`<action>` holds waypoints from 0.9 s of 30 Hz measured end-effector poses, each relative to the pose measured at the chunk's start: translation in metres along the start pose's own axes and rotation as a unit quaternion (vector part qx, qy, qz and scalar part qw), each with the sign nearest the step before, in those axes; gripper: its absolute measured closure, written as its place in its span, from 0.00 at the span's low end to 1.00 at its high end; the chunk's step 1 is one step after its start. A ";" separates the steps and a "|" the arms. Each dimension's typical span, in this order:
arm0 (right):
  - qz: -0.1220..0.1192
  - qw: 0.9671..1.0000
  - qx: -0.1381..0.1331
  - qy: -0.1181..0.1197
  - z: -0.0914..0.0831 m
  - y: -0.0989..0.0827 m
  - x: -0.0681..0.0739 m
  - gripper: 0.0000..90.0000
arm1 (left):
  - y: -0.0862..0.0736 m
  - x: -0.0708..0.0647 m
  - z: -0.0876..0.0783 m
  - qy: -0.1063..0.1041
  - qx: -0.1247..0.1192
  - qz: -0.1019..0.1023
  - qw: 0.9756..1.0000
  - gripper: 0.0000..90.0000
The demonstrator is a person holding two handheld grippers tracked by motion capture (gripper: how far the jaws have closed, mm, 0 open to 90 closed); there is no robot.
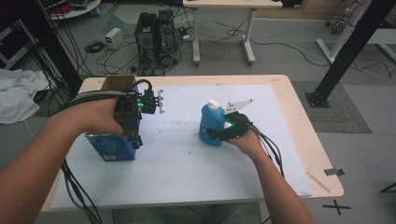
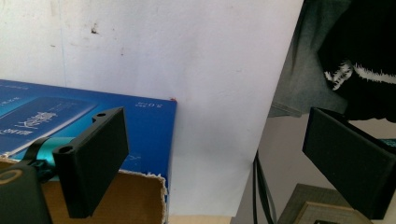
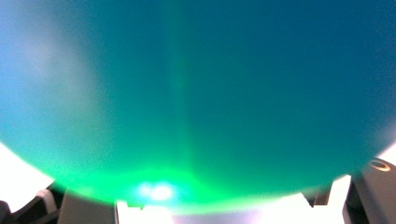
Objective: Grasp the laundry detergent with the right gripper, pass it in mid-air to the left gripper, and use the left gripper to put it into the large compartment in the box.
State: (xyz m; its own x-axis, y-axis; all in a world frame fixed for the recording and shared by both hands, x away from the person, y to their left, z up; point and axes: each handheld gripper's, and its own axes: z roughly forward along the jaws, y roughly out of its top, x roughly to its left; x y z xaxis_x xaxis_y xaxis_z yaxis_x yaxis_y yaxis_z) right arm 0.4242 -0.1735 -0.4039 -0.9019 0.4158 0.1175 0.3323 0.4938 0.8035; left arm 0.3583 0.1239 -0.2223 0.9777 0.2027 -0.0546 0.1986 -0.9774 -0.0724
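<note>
Desk (image 1: 196, 186) white; right tool (image 1: 223, 133) grips bottle (image 1: 211, 122), blue blur up close; left tool (image 2: 215, 163) gapes wide over box (image 2: 154, 126).

The blue box (image 2: 154, 126) is glossy printed cardboard with a rough torn brown edge, the bottle (image 1: 211, 125) smooth blue plastic, the table (image 1: 289, 93) pale wood under a matt white sheet (image 1: 187, 158).

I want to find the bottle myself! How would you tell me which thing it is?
Look at the white mat covering the wooden table. Right of its middle stands a blue bottle with a white cap, with the right gripper against its side. The other blue thing, the open cardboard box by the left gripper, is square-edged, so the bottle is the round one.
</note>
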 end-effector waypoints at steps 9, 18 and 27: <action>-0.009 1.000 -0.003 0.000 0.001 0.000 0.000 0.39 | 0.001 0.001 -0.001 0.002 0.003 0.000 1.000 0.08; -0.013 1.000 -0.005 0.000 0.003 -0.001 0.001 0.42 | 0.002 0.001 0.001 0.004 -0.001 0.002 1.000 0.08; -0.024 0.999 -0.020 -0.011 0.002 -0.001 0.003 0.49 | 0.004 0.000 0.001 0.002 -0.002 0.003 1.000 0.08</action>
State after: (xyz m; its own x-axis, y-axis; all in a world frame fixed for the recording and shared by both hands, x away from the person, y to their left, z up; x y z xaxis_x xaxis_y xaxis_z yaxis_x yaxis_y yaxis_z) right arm 0.4220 -0.1715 -0.4058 -0.9102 0.4089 0.0659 0.2769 0.4826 0.8309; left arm 0.3592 0.1198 -0.2235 0.9791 0.1965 -0.0520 0.1928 -0.9789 -0.0681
